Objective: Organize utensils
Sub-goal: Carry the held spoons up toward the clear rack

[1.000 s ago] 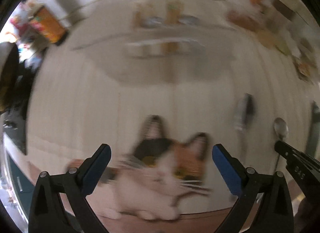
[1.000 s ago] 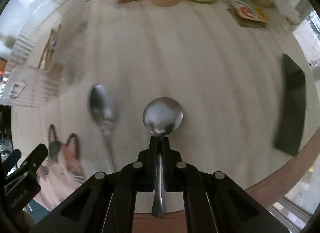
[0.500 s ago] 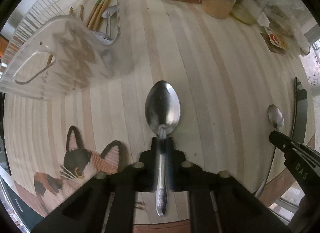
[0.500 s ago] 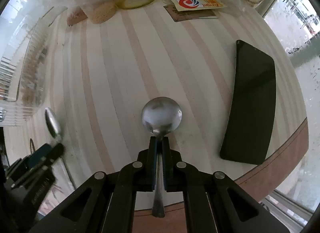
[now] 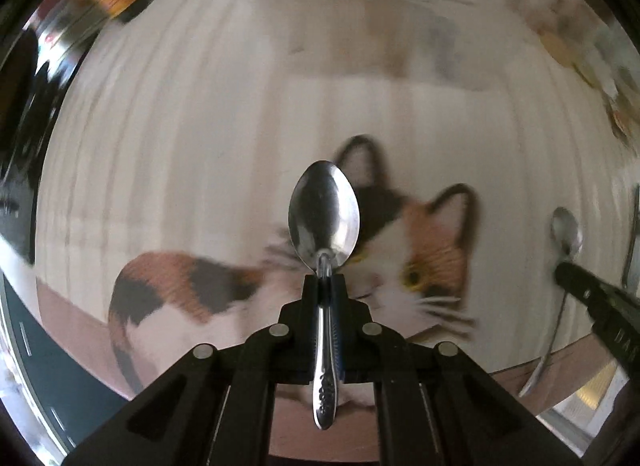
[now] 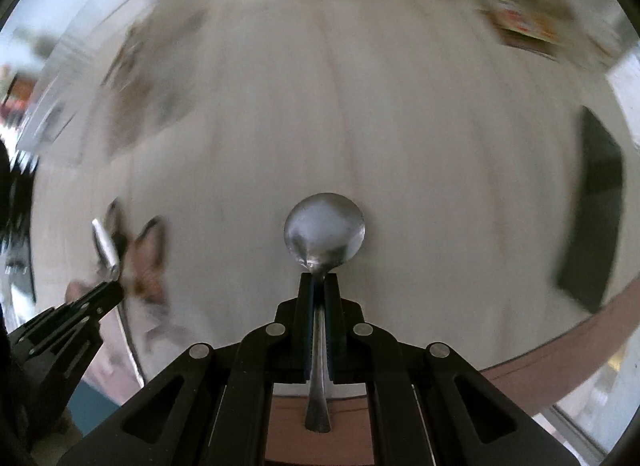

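**Q:** Spoons — where do they sit, and what are your two claws doing?

**A:** Your left gripper (image 5: 325,278) is pinched tight on the neck of an oval spoon (image 5: 324,215), bowl forward, handle running back between the fingers. Your right gripper (image 6: 319,280) is likewise pressed onto a round-bowled spoon (image 6: 324,231). Both spoons are off the striped table (image 6: 420,153), each carried by its own claw. Below the left one lies a mat printed with a cat (image 5: 420,254); to the right of your right gripper lies a dark flat slab (image 6: 596,213), apart from everything you hold.

**Q:** Which step of the tidying is this?

**A:** Judged from the frames, you are in the carrying step: both pieces are picked up and neither is set down. The background is smeared with motion, so the goal is hard to read. A pale blurred shape at the far side of the table (image 5: 400,25) may be a holder for cutlery, but you cannot tell that from here.

**Q:** What does the next move ask of you?

**A:** Likely, bring one spoon over its holder, line the handle up with the opening, and only then release. Keep the two claws apart as you go, since they travel close beside each other
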Motion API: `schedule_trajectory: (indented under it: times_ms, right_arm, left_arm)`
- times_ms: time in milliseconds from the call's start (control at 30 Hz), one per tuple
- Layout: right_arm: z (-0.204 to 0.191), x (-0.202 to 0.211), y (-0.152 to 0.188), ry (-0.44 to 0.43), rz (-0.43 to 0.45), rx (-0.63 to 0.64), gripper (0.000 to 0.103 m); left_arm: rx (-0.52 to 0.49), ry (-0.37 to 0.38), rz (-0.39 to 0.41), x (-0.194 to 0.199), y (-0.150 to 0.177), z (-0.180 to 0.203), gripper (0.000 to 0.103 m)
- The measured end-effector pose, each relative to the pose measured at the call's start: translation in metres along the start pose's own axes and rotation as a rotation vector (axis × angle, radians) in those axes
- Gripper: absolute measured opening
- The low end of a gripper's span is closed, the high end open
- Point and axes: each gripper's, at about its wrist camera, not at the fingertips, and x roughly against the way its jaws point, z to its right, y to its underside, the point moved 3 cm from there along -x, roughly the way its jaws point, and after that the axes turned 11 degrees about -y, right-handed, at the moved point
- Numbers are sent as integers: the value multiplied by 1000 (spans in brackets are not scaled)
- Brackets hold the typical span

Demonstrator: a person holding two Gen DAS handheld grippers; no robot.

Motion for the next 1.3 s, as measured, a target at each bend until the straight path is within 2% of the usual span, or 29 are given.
schedule_trajectory:
  times_ms: [167, 367, 567, 800, 933, 1300]
  right_arm:
    - [-28, -10, -2, 26, -27, 81, 5]
    - [-30, -7, -1, 14, -43, 70, 5]
    - [-28, -8, 0, 27, -46, 61, 5]
    - [-36, -19, -5, 45, -50, 70, 4]
    - [-44, -19, -1, 61, -35, 71, 4]
    - [-74, 23, 8, -7, 53, 100, 4]
  left_arm:
    - [35, 20, -8, -8, 7, -6, 4]
    - [43, 23, -9, -6, -1, -1, 5]
    - [41, 44, -14, 9, -4, -22, 5]
    - [46, 56, -9, 15, -5, -24, 4]
    - [45, 47, 12, 17, -3, -28, 4]
    - [51, 68, 138, 75, 0, -46, 4]
